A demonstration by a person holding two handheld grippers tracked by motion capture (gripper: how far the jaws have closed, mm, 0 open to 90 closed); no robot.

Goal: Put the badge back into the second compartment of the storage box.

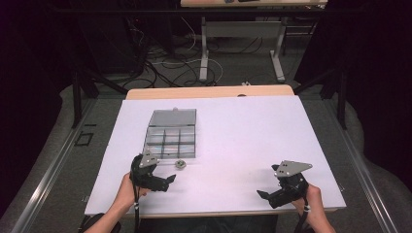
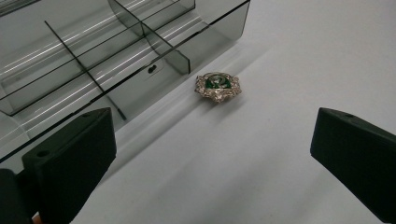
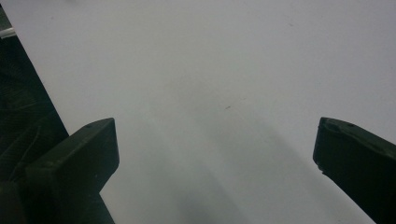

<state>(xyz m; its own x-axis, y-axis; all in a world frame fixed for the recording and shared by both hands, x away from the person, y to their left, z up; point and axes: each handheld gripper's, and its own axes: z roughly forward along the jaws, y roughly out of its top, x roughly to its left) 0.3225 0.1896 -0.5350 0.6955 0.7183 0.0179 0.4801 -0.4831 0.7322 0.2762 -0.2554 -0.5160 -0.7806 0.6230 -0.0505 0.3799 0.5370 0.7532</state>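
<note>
White table [image 1: 252,141], wooden edge showing along the far side. On it, left of centre: clear box [image 1: 171,134], open, split by dividers into compartments, lid tipped back on the far side. Just beside the box's near wall, apart from it: small brooch [image 1: 180,164], green centre with a pale ornate rim, lying flat. Right half bare white, faint marks on the surface in the right gripper view.

A glossy, metallic brooch [image 2: 218,87] with a green centre lies on the matt white table [image 2: 289,56]. The smoky compartment box [image 2: 93,51] looks like smooth, clear plastic.
</note>
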